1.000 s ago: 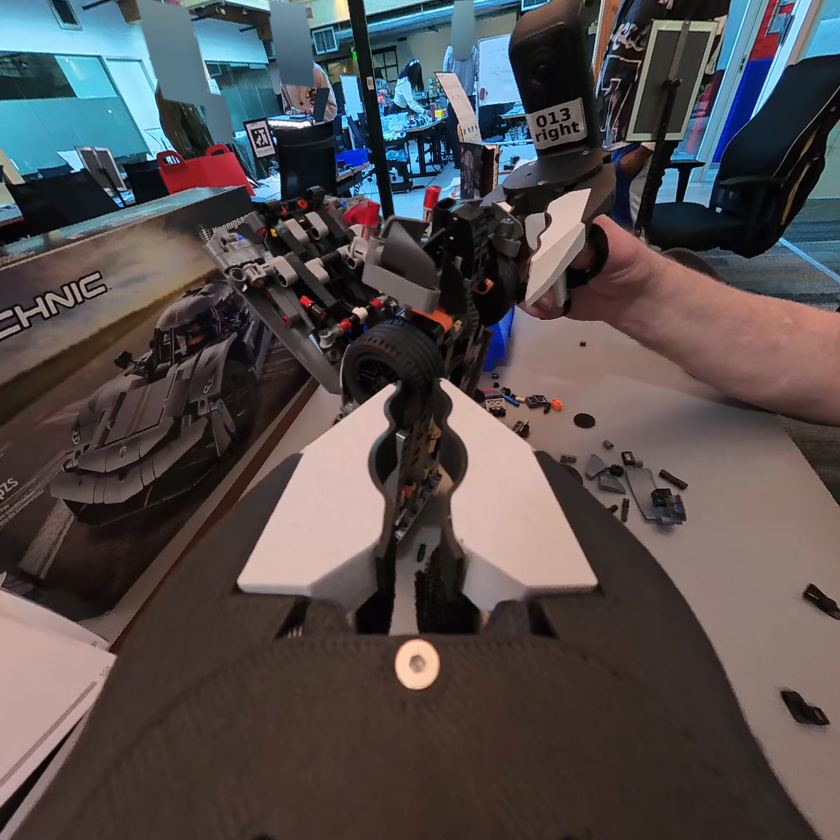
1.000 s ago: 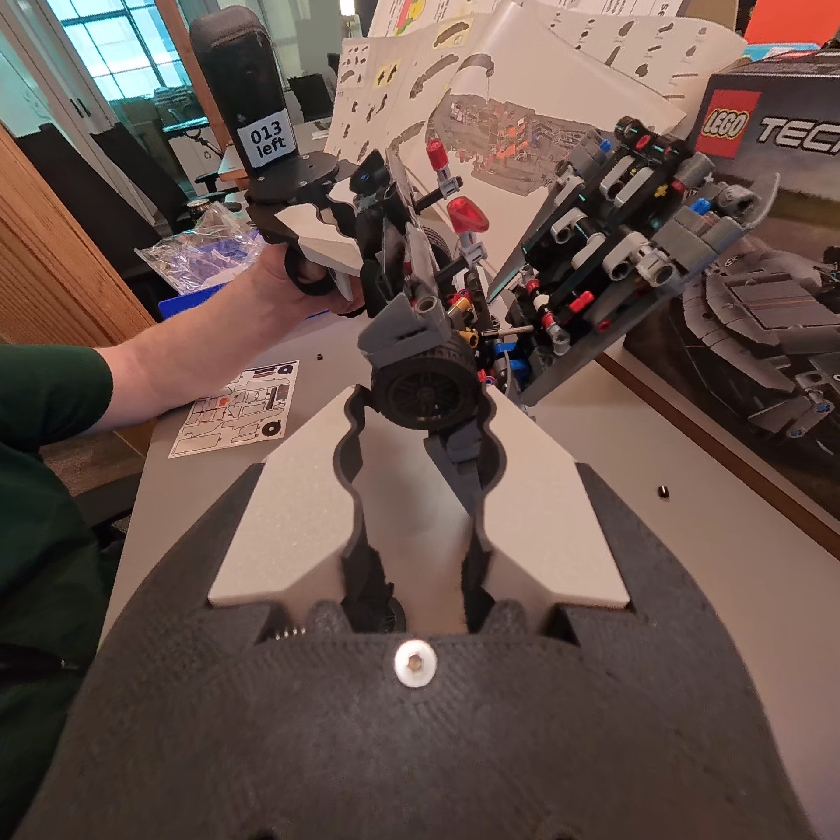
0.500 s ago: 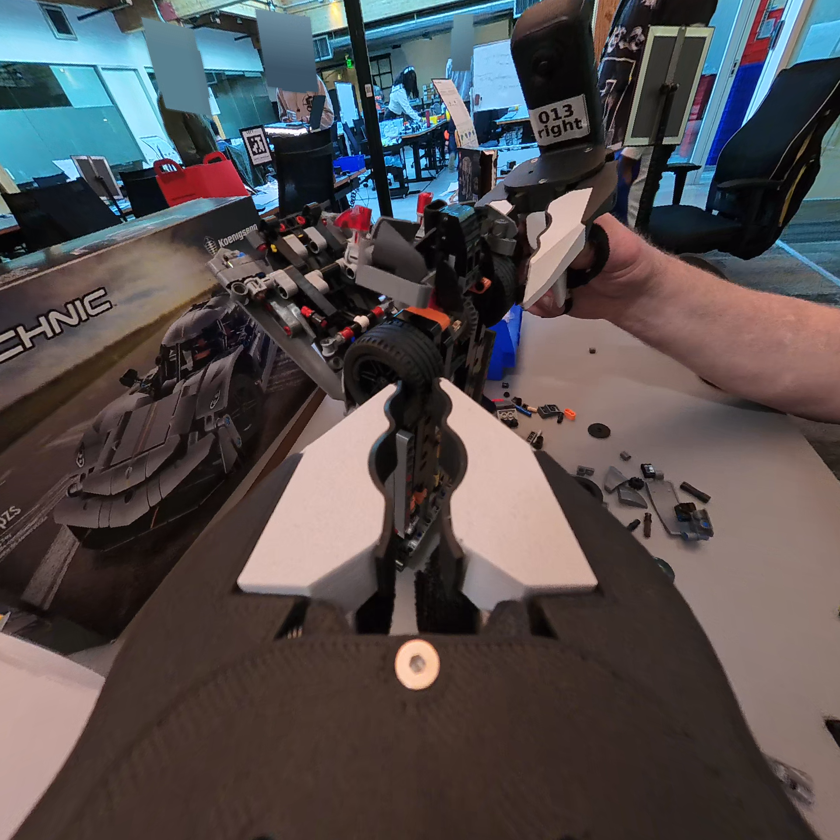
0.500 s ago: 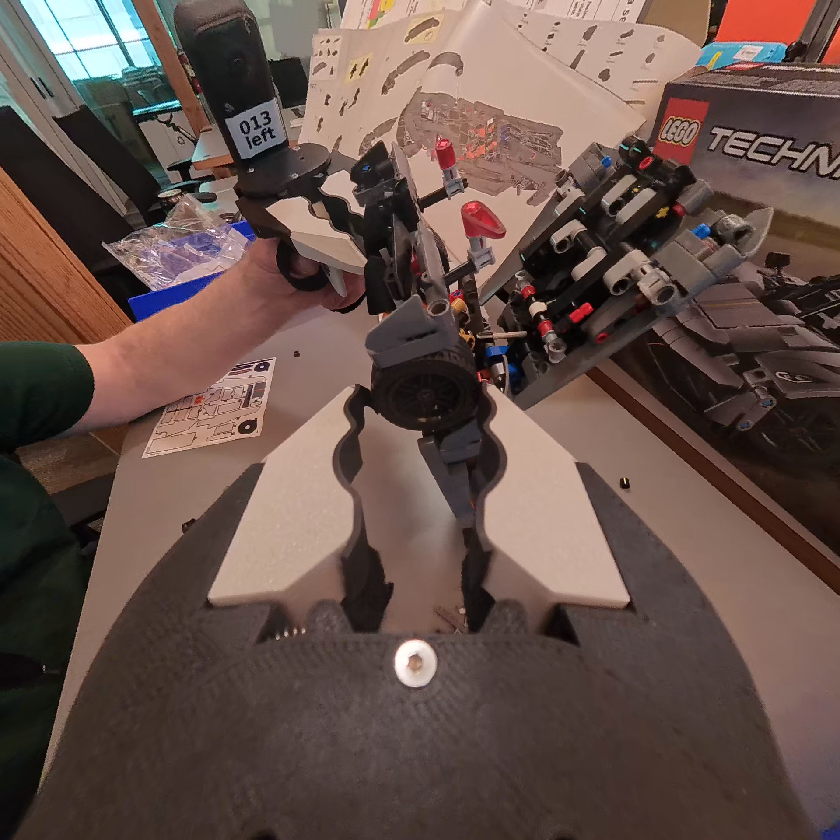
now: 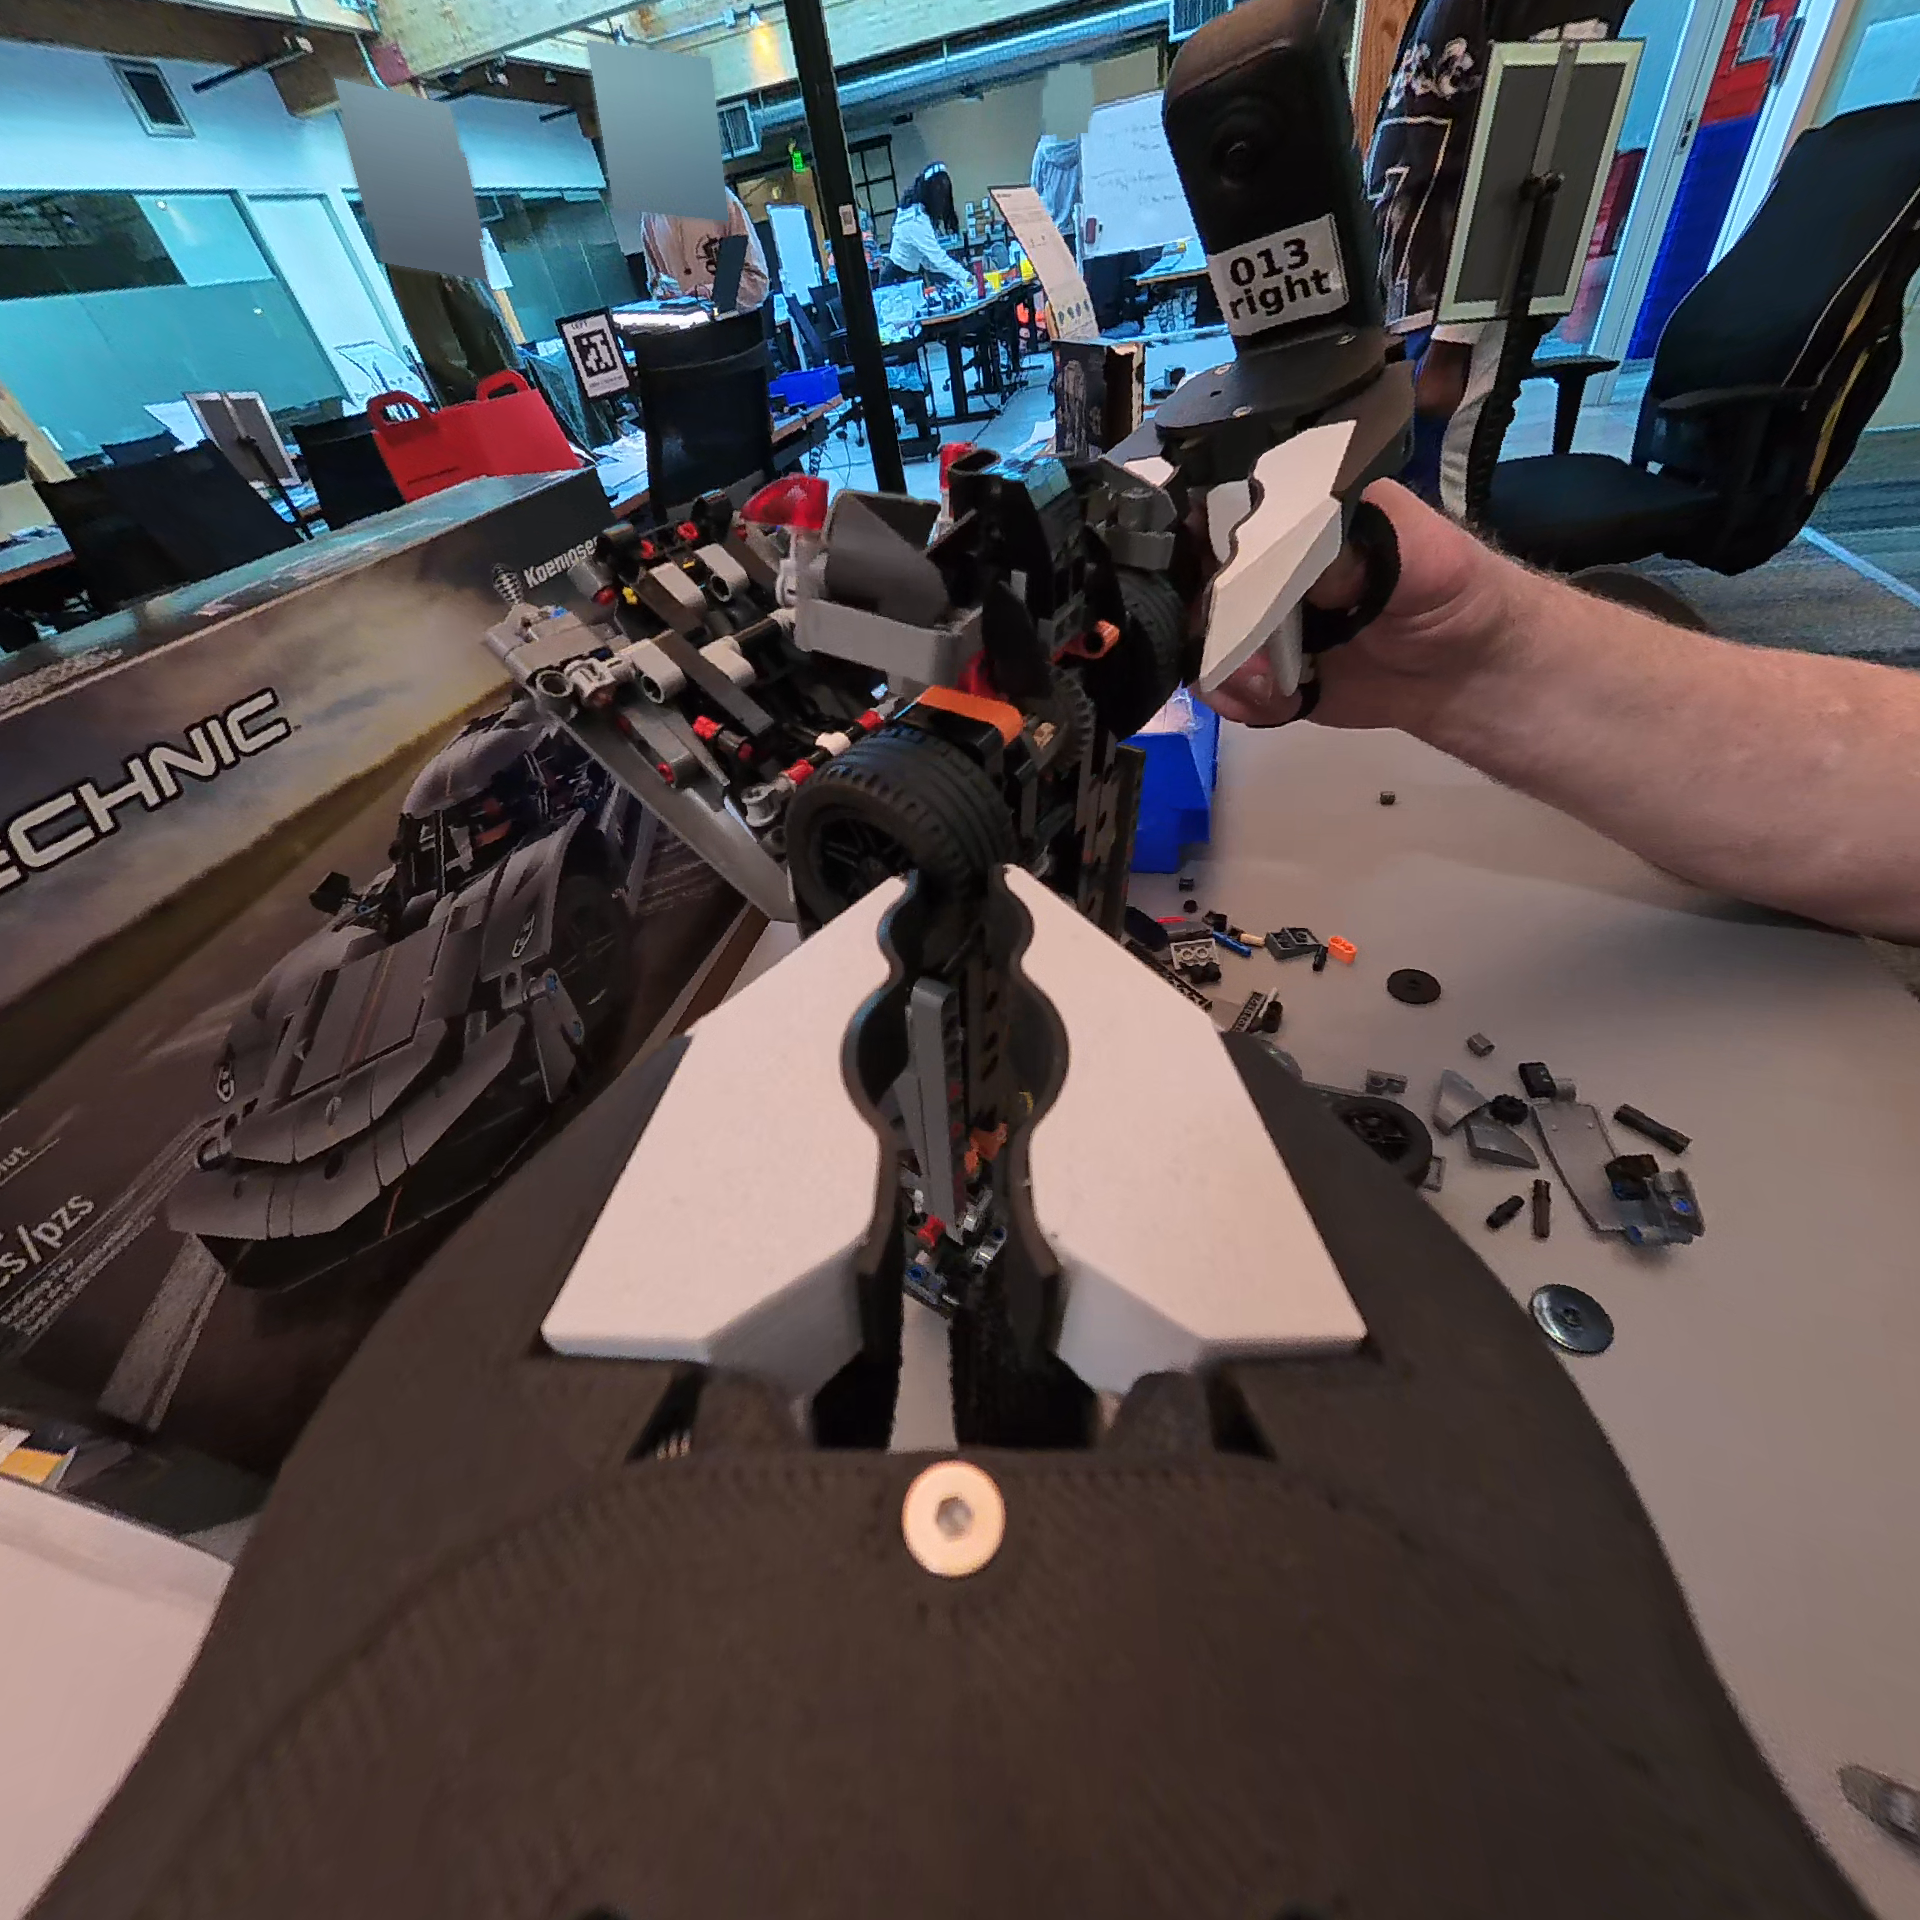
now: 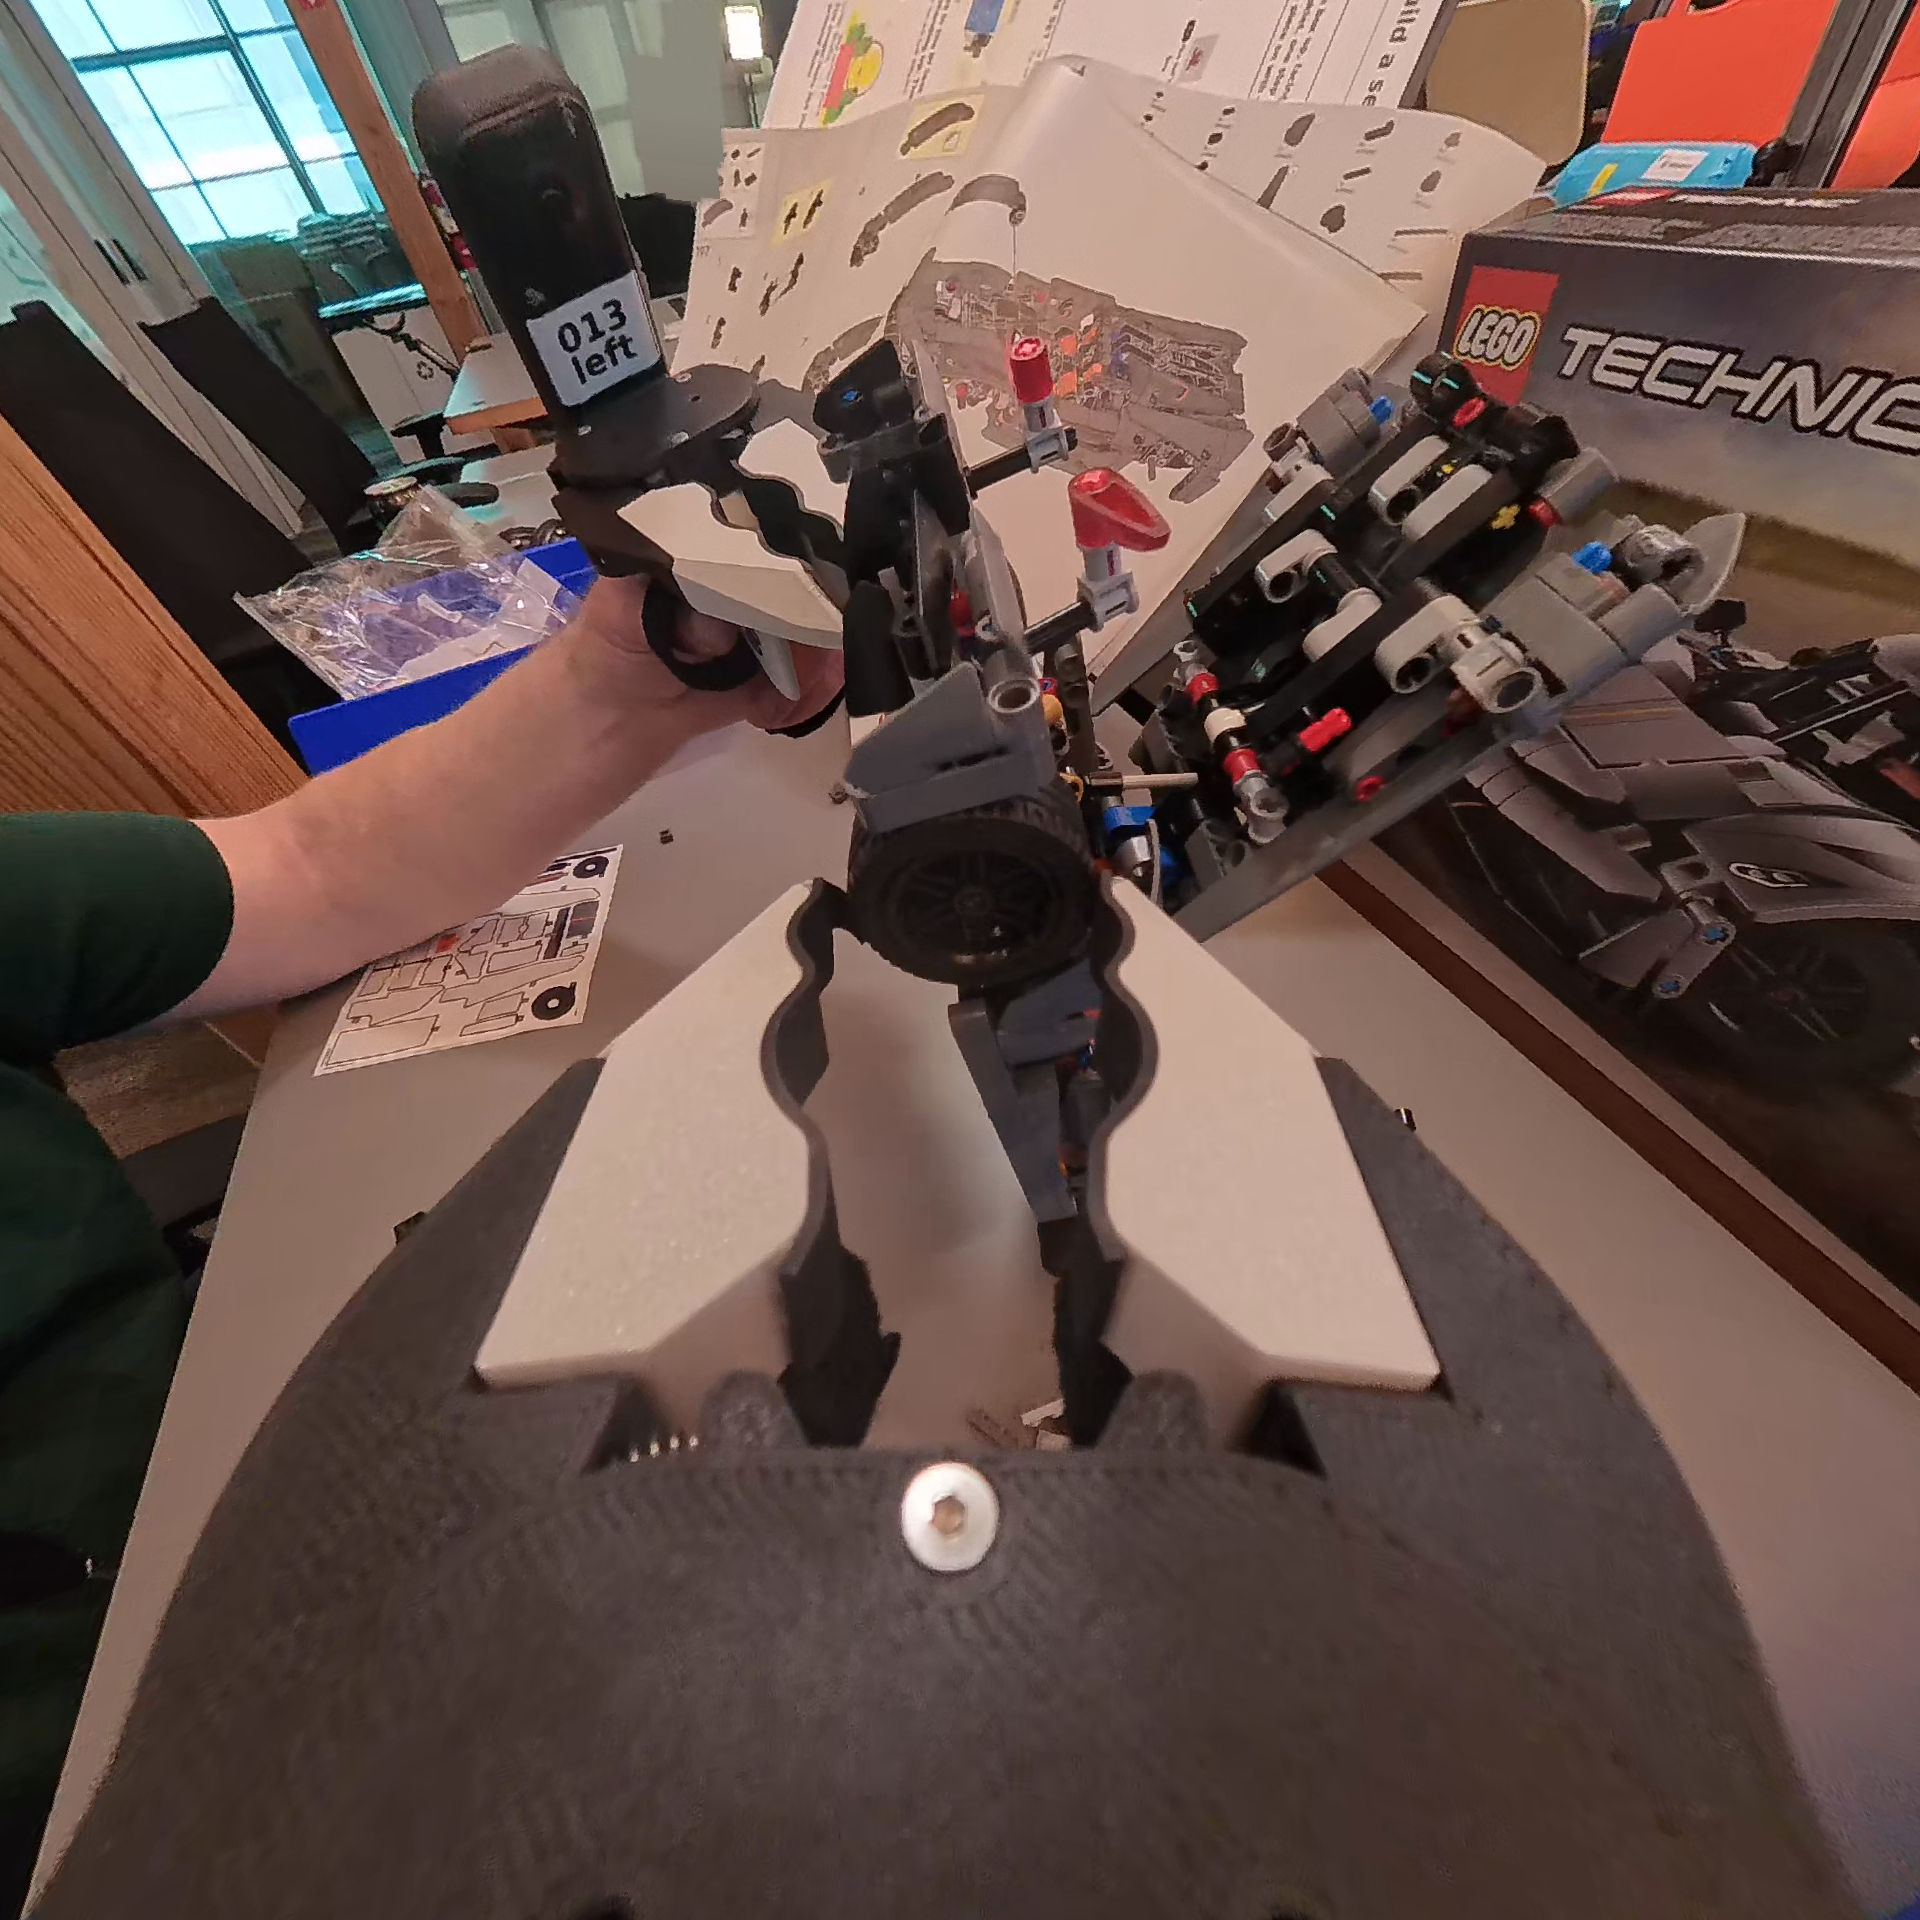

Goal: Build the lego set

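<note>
A half-built grey and black lego car (image 5: 894, 665) hangs in the air between both grippers, tilted over the white table (image 5: 1558, 935). My left gripper (image 5: 956, 883) is shut on one end of it, with a grey beam and small parts between the fingers, just behind a black wheel (image 5: 899, 821). My right gripper (image 6: 966, 894) is shut on the other end, around a wheel (image 6: 977, 894) and a dark grey panel. The car (image 6: 1382, 623) slants up to the right. Each gripper shows in the other's view: the right (image 5: 1247, 582), the left (image 6: 821, 561).
The set's box (image 5: 260, 831) stands along the table's side (image 6: 1714, 727). Loose small parts (image 5: 1538, 1132) lie on the table. A blue bin (image 5: 1174, 790), an open instruction booklet (image 6: 1091, 260), a sticker sheet (image 6: 478, 966) and a plastic bag (image 6: 405, 613) are nearby. Across from one pair of fingers to the other is roughly 10 centimeters.
Both grippers have shifted a little with the car held between them, and the box fills more of the right wrist view. The grips are the same.
</note>
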`<state>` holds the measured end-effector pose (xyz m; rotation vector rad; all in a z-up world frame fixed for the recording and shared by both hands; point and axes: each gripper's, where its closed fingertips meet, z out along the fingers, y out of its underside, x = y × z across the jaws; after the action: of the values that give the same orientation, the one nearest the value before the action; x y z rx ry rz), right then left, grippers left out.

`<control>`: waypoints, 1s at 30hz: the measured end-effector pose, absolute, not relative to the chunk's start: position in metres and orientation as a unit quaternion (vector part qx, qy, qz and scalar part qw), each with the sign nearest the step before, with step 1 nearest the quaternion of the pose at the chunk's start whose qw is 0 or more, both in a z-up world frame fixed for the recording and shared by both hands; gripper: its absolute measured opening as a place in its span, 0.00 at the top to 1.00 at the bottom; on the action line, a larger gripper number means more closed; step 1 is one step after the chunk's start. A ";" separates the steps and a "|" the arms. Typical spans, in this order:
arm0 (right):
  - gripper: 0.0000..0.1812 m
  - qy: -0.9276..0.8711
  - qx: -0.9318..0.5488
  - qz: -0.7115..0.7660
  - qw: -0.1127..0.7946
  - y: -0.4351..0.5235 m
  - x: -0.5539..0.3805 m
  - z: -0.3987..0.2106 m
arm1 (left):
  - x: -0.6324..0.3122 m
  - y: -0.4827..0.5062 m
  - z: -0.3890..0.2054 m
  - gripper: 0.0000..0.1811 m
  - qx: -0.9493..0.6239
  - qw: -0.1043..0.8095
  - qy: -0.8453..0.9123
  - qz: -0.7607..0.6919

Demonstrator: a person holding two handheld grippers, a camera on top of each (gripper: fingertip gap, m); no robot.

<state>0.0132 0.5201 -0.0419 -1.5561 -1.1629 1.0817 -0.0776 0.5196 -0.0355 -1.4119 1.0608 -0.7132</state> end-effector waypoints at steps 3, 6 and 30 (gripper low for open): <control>0.74 -0.468 -0.627 0.438 0.443 0.521 0.013 -0.042 | -0.078 0.521 -0.037 0.94 -0.603 0.580 0.455 -0.303; 0.74 -0.468 -0.626 0.438 0.444 0.521 0.013 -0.041 | -0.078 0.520 -0.037 0.94 -0.602 0.579 0.461 -0.298; 0.79 -0.478 -0.631 0.421 0.443 0.526 0.007 -0.046 | -0.038 0.578 -0.117 0.60 -0.644 0.484 0.453 -0.381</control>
<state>0.0068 0.5258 -0.0460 -1.5660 -1.1848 1.0453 -0.0384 0.5778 -0.1173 -1.5678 1.1033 -0.9282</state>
